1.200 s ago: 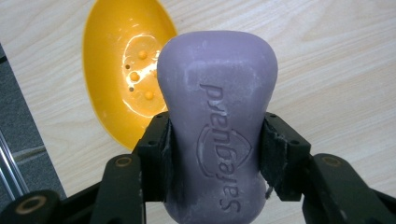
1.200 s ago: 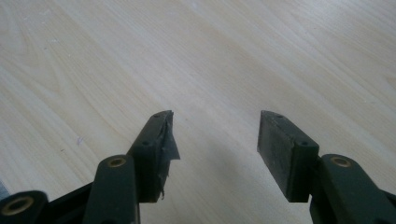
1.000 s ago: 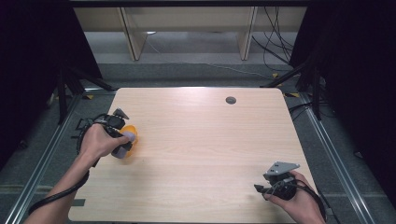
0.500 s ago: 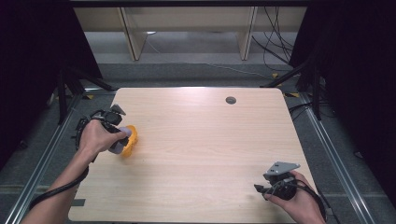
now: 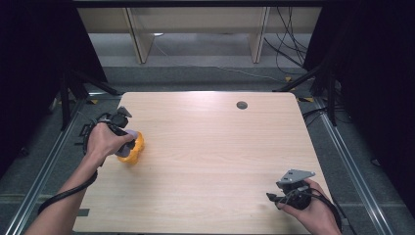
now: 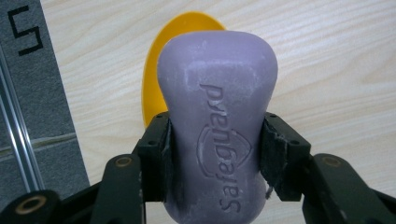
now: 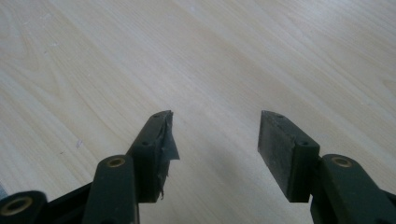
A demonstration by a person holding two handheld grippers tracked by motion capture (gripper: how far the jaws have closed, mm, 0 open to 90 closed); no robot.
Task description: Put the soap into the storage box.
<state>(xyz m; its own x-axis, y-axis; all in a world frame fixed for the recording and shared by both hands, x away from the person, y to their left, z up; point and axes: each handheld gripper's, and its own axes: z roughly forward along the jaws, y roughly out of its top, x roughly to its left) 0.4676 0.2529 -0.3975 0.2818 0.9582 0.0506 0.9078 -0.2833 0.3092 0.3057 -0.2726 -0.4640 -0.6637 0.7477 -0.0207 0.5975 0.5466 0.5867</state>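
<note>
A lilac bar of soap stamped "Safeguard" is clamped between the two black jaws of my left gripper, which is shut on its waist. Below it on the wood lies a yellow-orange soap dish; the bar covers most of it. In the high view the left gripper is at the table's left edge with the soap over the orange dish. My right gripper stands open over bare wood with nothing between its jaws. It sits near the front right corner in a hand.
The light wooden table has a small dark round hole near its far edge. A grey floor strip with a metal rail runs beside the table's left edge. Black cables trail from both grippers.
The left hand with the soap has shifted slightly toward the far side and then back over the orange dish. The right hand has stayed where it was.
</note>
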